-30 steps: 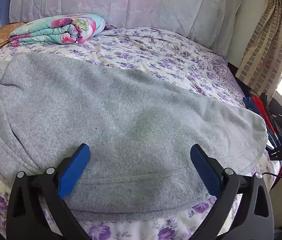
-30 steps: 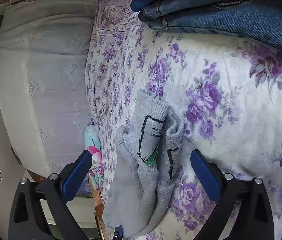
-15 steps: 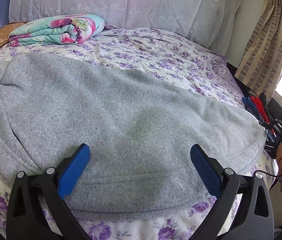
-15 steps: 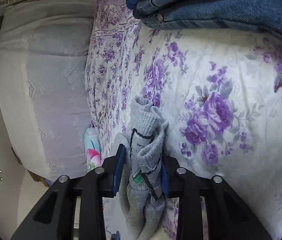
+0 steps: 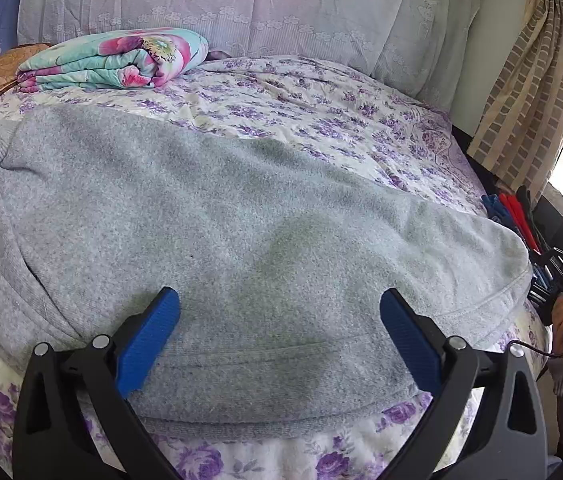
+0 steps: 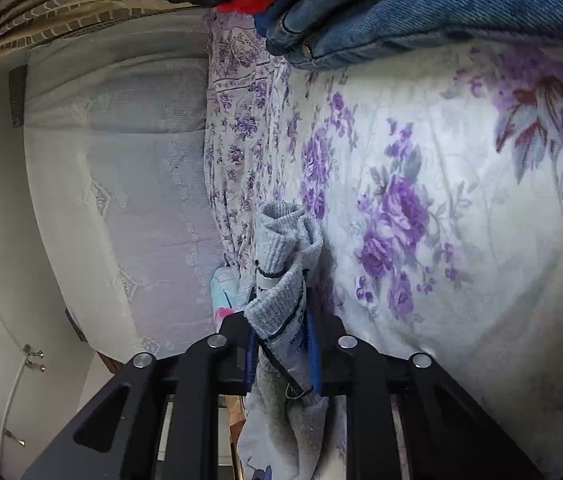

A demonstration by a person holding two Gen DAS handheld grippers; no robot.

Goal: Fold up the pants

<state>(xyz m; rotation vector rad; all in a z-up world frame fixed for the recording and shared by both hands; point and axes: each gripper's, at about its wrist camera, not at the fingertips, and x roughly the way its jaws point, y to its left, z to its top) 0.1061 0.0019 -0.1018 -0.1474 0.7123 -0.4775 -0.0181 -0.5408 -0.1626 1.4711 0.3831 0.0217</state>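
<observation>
The right claw (image 6: pixel 279 354) has just been closing and now pinches a bunched end of the grey pants (image 5: pixel 217 248), its pads mostly buried in cloth. The left claw (image 5: pixel 279 336) gapes above them, touching nothing. The pants lie flat along the bed (image 5: pixel 321 120), their left end cut off.

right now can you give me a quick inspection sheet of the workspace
surface: bed with purple floral sheet, lightly wrinkled
job's things: grey sweatpants spread flat; one end bunched in the right claw
clutter: rolled floral blanket by the pillows; stacked jeans at the bed edge
grippers: left claw open above the pants; right claw has just closed on grey fabric
cables: thin black cable near the person's hand
surroundings: pillows, striped curtain
</observation>
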